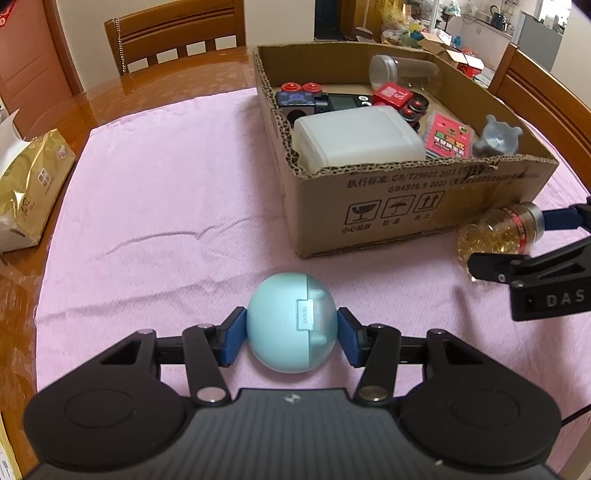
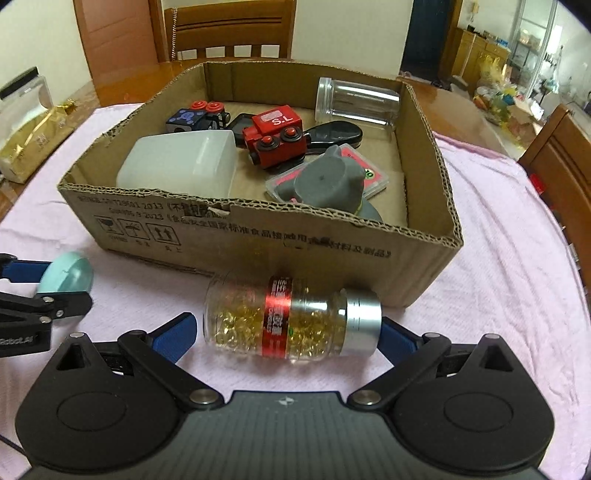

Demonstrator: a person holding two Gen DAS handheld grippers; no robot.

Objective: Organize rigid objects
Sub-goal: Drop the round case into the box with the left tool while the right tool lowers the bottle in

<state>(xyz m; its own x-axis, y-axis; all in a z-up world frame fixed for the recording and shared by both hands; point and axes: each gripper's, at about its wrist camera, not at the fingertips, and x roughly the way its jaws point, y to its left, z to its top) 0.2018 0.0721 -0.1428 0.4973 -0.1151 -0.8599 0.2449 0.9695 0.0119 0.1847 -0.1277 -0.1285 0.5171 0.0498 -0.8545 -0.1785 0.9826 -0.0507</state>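
Observation:
My left gripper [image 1: 291,338] is shut on a round light-blue earbud case [image 1: 291,320], its blue pads pressing both sides, low over the pink cloth [image 1: 166,184]. My right gripper [image 2: 291,332] is open around a clear bottle of yellow capsules [image 2: 291,321] that lies on its side on the cloth, silver cap to the right; the right pad touches the cap and the left pad stands apart from the bottle's base. A cardboard box [image 1: 406,195] stands just behind both; it also shows in the right wrist view [image 2: 258,240]. The earbud case shows at the left of the right wrist view [image 2: 64,277].
The box holds a white plastic container [image 2: 181,162], a red toy [image 2: 277,136], a blue toy [image 2: 195,116], a clear jar [image 2: 356,101], a grey piece [image 2: 328,184] and a pink card case [image 1: 448,136]. A gold tissue pack [image 1: 29,188] lies at the left. Wooden chairs [image 1: 177,33] stand around the table.

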